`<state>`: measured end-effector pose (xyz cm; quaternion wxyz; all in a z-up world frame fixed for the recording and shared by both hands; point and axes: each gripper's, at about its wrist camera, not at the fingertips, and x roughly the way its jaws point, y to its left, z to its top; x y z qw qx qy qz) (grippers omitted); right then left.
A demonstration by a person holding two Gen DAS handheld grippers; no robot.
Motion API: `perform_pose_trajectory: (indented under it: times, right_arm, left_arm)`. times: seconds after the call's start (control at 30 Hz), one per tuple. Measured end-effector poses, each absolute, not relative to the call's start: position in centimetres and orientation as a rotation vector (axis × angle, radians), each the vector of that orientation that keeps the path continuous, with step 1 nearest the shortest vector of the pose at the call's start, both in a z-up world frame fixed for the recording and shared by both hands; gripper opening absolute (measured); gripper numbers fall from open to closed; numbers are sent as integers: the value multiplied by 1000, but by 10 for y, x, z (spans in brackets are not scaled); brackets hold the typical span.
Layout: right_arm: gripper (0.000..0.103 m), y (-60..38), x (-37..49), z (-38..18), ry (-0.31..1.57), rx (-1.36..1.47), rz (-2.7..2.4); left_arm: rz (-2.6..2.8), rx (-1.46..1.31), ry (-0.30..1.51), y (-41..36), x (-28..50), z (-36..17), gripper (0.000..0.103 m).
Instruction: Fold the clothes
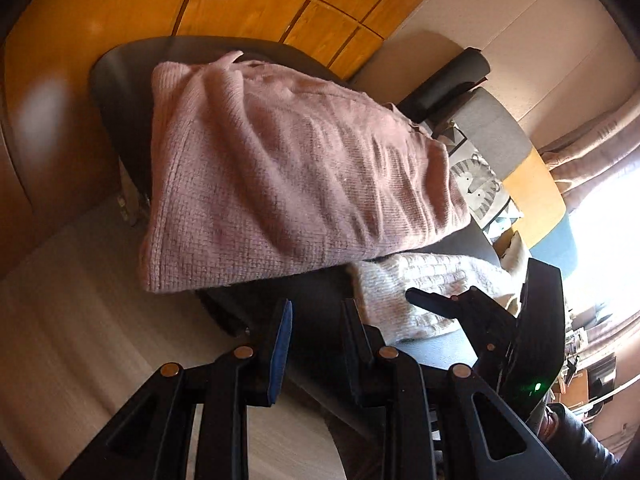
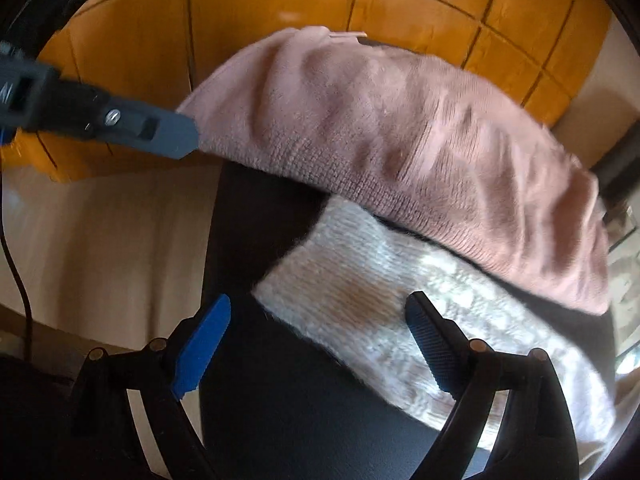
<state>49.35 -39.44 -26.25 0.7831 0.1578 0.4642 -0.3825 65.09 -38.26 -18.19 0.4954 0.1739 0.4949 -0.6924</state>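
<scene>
Two knits on one dark table (image 1: 312,320): pink sweater (image 1: 280,168), cream sweater (image 2: 380,320); left hand-held gripper (image 1: 316,320) narrowly parted, empty; right hand-held gripper (image 2: 320,320) wide open.

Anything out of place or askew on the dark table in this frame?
Mostly tidy. The pink sweater lies folded but overhangs the dark table at its near corner, and its edge lies over the cream knit, which is stretched out unfolded. No damage or spills show.
</scene>
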Motion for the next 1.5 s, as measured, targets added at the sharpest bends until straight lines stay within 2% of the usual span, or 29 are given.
perform_pose_trajectory:
  times: [0.13,0.17,0.23,0.27,0.3,0.5,0.7,1.03,1.2,1.27,1.5]
  right_arm:
    - [85,-400,489,-262,967,385,-832]
    - [78,-403,486,-261,954,401,-841]
    - [55,-410,478,-256,929,437,-876]
    - [29,-415,472,-254,923,458,-913]
    - [19,-421,466,-252,912,486,-937]
    - [18,-434,438,-231,859,532,-1002]
    - [18,-442,393,-168,747,467,-1121]
    - [18,-454,281,-66,503,487,-1376]
    - [18,-451,238,-41,465,475,-1461]
    - [18,-447,220,-29,445,475,-1492]
    - [18,-423,177,8,330,428,-1591]
  left_arm:
    - [-1655,424,1226,-383,653,-189,25]
    - [-1655,426,1231,-383,653,-189,25]
    - [-1662,434,1232,-384,649,-190,25]
    - [-1669,438,1230,-384,647,-189,25]
    - [-1677,441,1228,-385,645,-188,25]
    - [-1741,443,1221,-386,626,-181,25]
    - [-1859,474,1242,-391,579,-177,25]
    - [-2159,573,1234,-404,446,-162,25]
    - [-2288,638,1245,-408,372,-156,25]
    - [-2324,652,1303,-411,344,-158,25]
    - [-2429,658,1295,-415,263,-148,25]
